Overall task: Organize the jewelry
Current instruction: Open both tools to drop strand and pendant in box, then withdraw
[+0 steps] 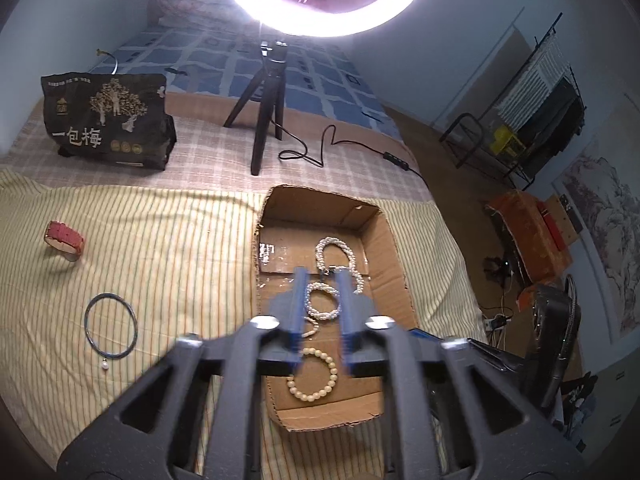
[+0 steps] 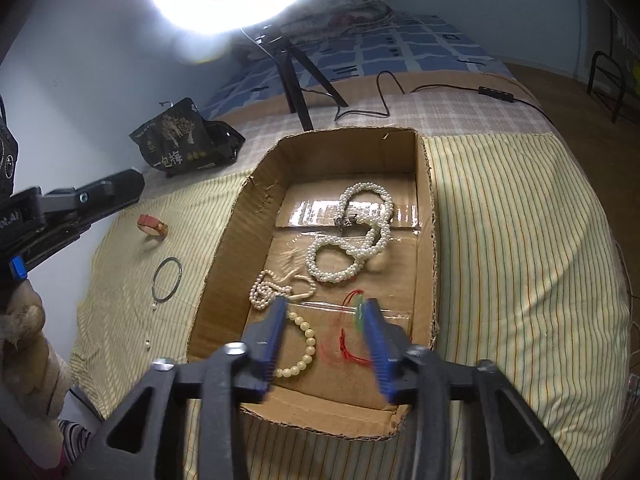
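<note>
- Striped yellow cloth (image 2: pixel 520 240), soft and creased, spread over the bed.
- Corrugated cardboard tray (image 2: pixel 425 216), shallow, ragged-edged, resting on the cloth.
- Woven pearl rope (image 2: pixel 352 248), looped, inside the tray; round cream bead bracelet (image 2: pixel 304 344) nearer.
- Thin dark hoop necklace (image 1: pixel 111 326) and red strap (image 1: pixel 66 240), out on the cloth.
- Right gripper (image 2: pixel 324 308): blue ribbed jaws apart over the tray, a green-beaded red cord (image 2: pixel 352 336) between them.
- Left gripper (image 1: pixel 323 276): jaws apart, empty.

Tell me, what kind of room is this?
Most likely a bedroom at home: the work surface looks like a bed under a striped sheet, with a blue checked quilt behind, and a clothes rack on the wooden floor.
</note>
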A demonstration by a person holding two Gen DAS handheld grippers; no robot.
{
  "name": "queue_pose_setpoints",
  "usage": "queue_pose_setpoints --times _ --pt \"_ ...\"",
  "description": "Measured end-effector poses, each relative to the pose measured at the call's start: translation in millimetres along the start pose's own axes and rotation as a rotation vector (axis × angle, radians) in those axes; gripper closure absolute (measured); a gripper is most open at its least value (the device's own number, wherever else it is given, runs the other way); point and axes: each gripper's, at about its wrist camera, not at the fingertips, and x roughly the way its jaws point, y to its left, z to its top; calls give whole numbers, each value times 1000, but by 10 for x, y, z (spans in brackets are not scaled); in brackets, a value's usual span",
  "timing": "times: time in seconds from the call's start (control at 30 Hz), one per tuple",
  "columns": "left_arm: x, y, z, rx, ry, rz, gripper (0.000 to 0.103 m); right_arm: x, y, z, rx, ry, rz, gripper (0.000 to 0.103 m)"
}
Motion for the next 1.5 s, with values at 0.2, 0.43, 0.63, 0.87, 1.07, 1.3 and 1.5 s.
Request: queue_pose_setpoints --times 0.2,0.43,0.63,0.87,1.07,1.3,1.5 --pt "-36 58 -12 16 -1 35 71 -34 45 18 -8 -25 -18 28" --pt "-108 202 -19 8 -4 67 48 -77 100 30 -13 -46 -31 18" --pt "-163 410 -30 -3 8 100 48 -101 229 35 -38 -61 -44 13" --pt "-316 747 -65 -16 -2 150 48 -136 371 44 -79 -142 -77 9" --pt "-501 1122 -126 -20 -31 202 48 -114 569 72 -140 -194 -78 4" --pt "-797 1534 -196 -50 -71 252 48 -12 866 119 -188 -200 -61 0" --pt "-914 1738 -270 -55 -53 290 48 120 1152 171 -229 -164 -49 0"
